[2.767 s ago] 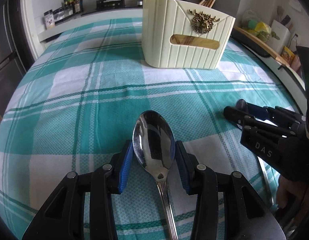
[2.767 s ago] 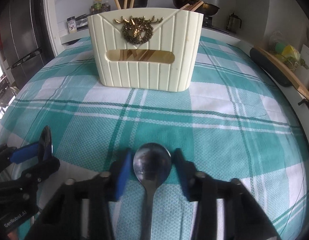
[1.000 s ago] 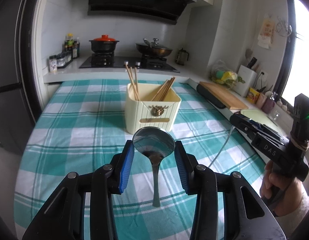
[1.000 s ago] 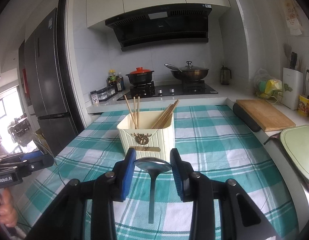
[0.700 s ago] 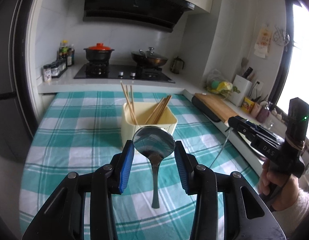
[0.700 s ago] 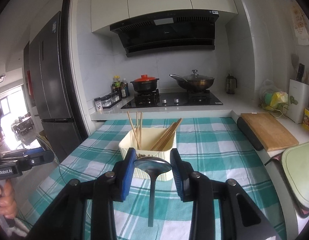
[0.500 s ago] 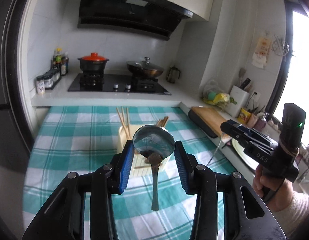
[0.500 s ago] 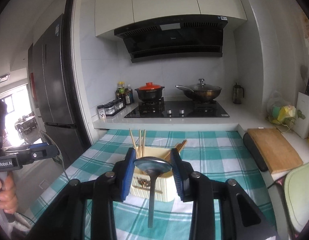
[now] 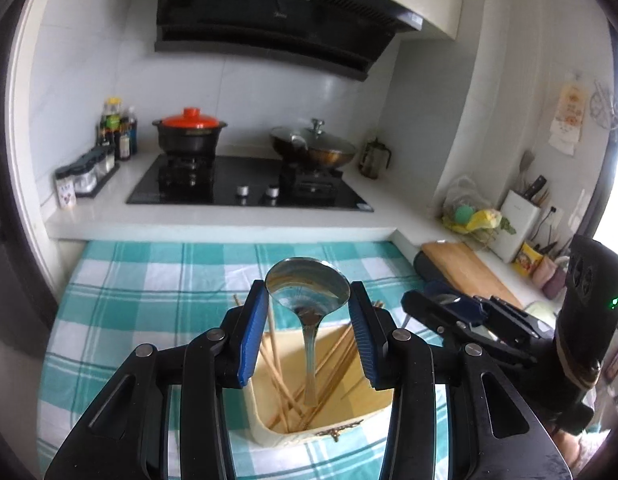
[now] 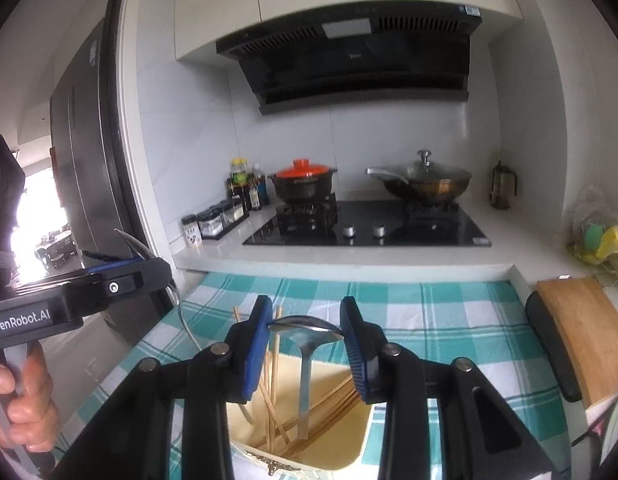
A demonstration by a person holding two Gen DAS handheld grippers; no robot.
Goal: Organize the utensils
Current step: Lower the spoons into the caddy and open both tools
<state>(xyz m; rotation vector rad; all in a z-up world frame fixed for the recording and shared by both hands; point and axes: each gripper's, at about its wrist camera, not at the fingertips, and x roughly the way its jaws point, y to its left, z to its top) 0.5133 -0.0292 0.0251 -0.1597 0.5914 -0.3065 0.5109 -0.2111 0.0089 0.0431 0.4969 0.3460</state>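
Note:
My left gripper [image 9: 307,306] is shut on a steel spoon [image 9: 307,289] by its bowl, handle hanging down over the open top of the cream utensil holder [image 9: 265,428]. My right gripper [image 10: 305,330] is shut on a second steel spoon [image 10: 305,326] the same way, its handle reaching into the holder [image 10: 363,446]. Several wooden chopsticks [image 9: 281,376] lean inside the holder, also seen in the right wrist view [image 10: 272,396]. The right gripper shows at the right of the left wrist view [image 9: 449,312]; the left gripper shows at the left of the right wrist view [image 10: 121,268].
The holder stands on a table with a teal checked cloth [image 9: 149,280]. Behind it is a counter with a hob [image 9: 245,188], a red-lidded pot [image 9: 189,134] and a wok [image 9: 313,148]. A wooden board [image 10: 585,332] lies at the right. A fridge [image 10: 85,160] stands at the left.
Both grippers have risen from table level and moved forward over the holder, each still holding its spoon. The spoon handles now hang over the holder's opening.

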